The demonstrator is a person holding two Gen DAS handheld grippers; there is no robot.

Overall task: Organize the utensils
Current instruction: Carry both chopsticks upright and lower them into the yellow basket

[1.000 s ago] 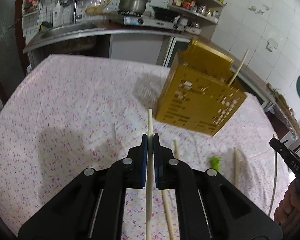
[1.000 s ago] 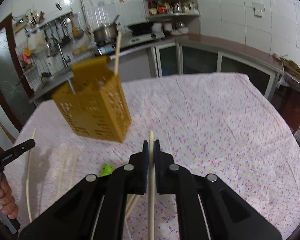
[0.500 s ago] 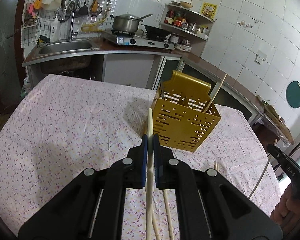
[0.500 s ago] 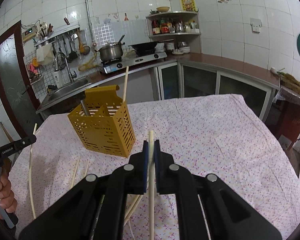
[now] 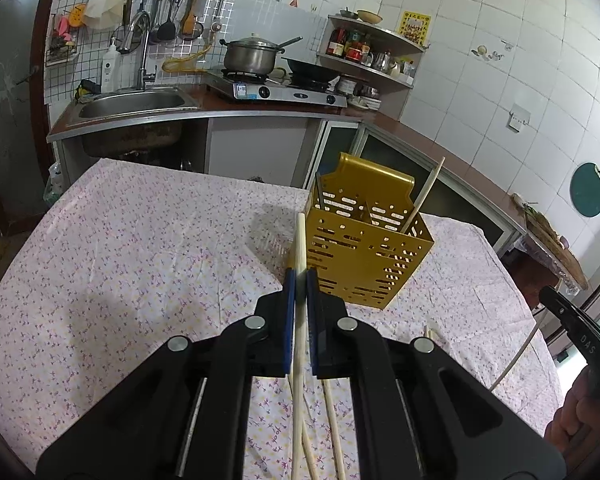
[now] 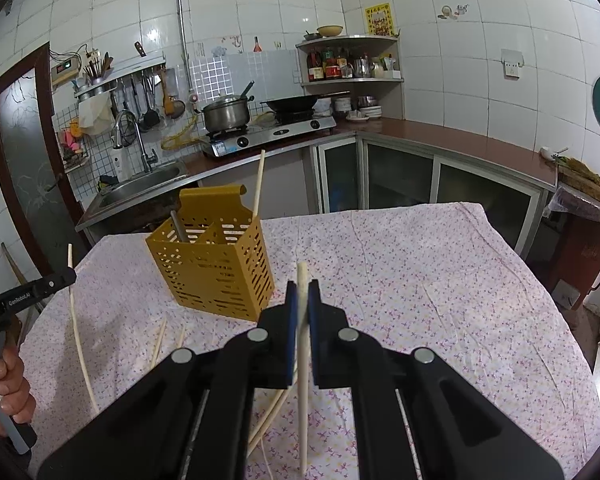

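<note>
White cloth w/ small purple-yellow flower print covers table (image 5: 132,248), creased in places. Yellow slotted holder (image 5: 362,248) upright on it at 12 o'clock from left gripper (image 5: 299,280), toward far side of table; divider inside, one pale chopstick (image 5: 422,200) leaning out toward 1 o'clock, dark metal handle (image 6: 177,226) poking from back compartment. Left gripper pinching chopstick (image 5: 300,236), pads pressed tight on shaft, tip pointing to 12, just beside holder's near-left corner. Right gripper (image 6: 302,300) likewise clamped on second chopstick (image 6: 303,344), tip at 12, holder at 11 o'clock from it. More loose chopsticks (image 6: 158,340) flat on cloth near holder, at 9–10 o'clock from right gripper; a few more under left gripper, partly hidden.

Room: white-tiled walls, brown counter wrapping back + right side. Steel sink (image 5: 134,104) w/ tall tap at 10 o'clock in left view, utensils hung on rack above. Two-burner stove (image 5: 276,90) w/ steel pot (image 5: 250,56) and black wok (image 5: 310,72). Corner shelf (image 6: 350,60) w/ bottles, kettle, bowls. Green round board (image 5: 588,188) on right wall. Dark wood door (image 6: 28,168) at far left in right view.
</note>
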